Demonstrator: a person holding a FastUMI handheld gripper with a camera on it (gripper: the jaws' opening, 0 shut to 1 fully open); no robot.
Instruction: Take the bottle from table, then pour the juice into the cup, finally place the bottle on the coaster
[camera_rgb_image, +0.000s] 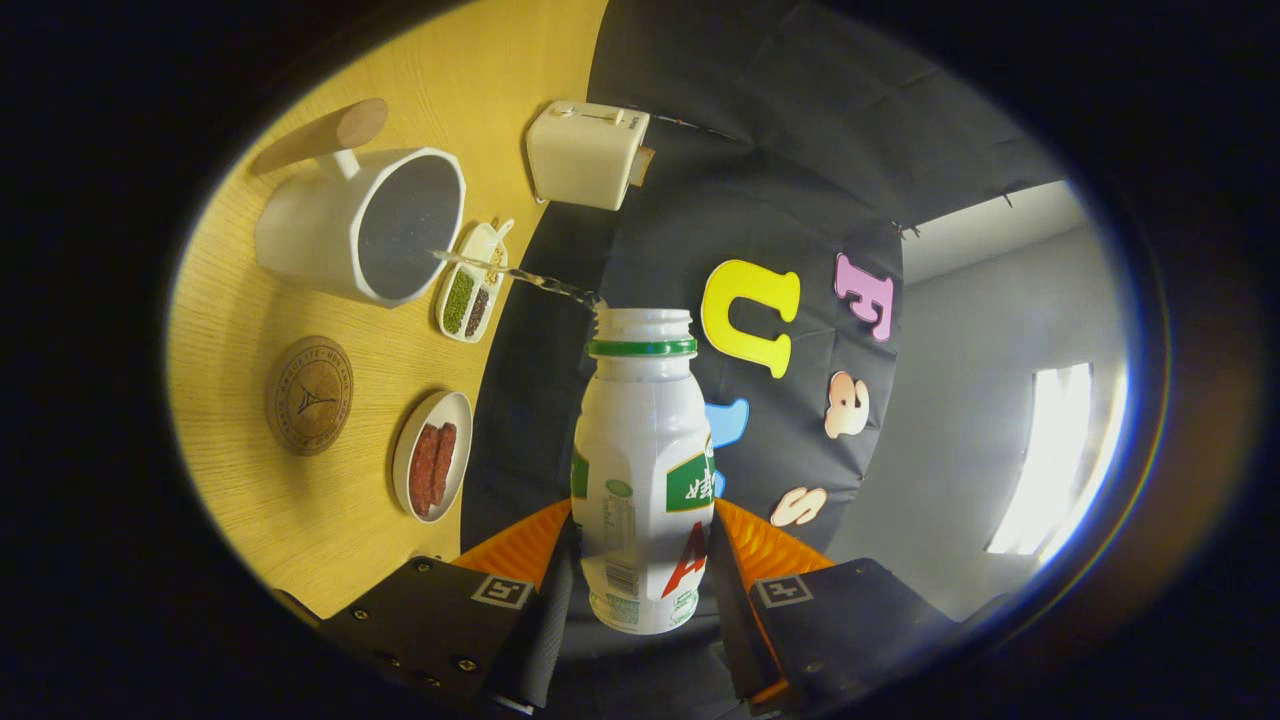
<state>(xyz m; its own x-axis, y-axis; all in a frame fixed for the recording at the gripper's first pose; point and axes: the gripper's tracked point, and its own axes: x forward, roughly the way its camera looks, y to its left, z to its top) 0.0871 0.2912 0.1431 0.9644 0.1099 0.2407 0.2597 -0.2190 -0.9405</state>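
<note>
"See that? The gripper has the bottle clamped between both fingers, tipped right over, and a thin stream of juice is running from its mouth into the white cup."

"It lands inside the rim, just barely. The stream is long and thin. I'd guess a small wobble of the hand would throw it onto the table, or into the little dish of beans sitting just beside the cup."

"And the bottle's smooth. Held low on its body like that, I'd think it could twist in the fingers if the tilt goes steeper."

"The coaster is free, near the plate of sausages. Swinging back over it with the mouth still low might dribble across that plate."

"So level the bottle first, I'd say, then carry it across."
</note>
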